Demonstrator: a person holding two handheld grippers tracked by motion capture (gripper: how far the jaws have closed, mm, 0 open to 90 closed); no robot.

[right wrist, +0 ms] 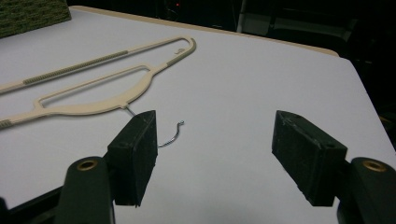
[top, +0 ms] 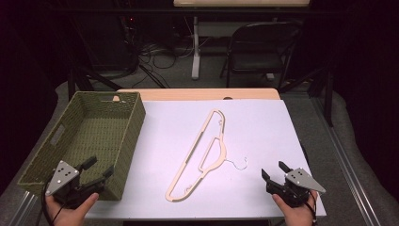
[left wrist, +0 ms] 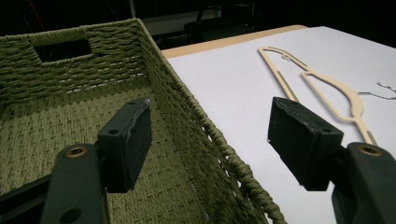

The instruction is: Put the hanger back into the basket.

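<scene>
While both grippers, left [top: 100, 174] and right [top: 273, 170], wait spread and empty at the tabletop's near corners, the cream hanger [top: 202, 155] lies untouched mid-table, the woven basket [top: 133, 123] at the left edge unfilled.

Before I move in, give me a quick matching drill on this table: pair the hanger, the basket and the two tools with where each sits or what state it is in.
Column one:
1. cream plastic clothes hanger with a metal hook
2. green woven rectangular basket
3. left tool
4. right tool

Column two:
A. jaws open, hovering over the near right corner of the white sheet, close to the hook
B. lying flat in the middle of the white sheet
C. standing empty at the left edge of the table
D. jaws open, astride the basket's near right wall

Pairs: 1-B, 2-C, 3-D, 4-A
</scene>
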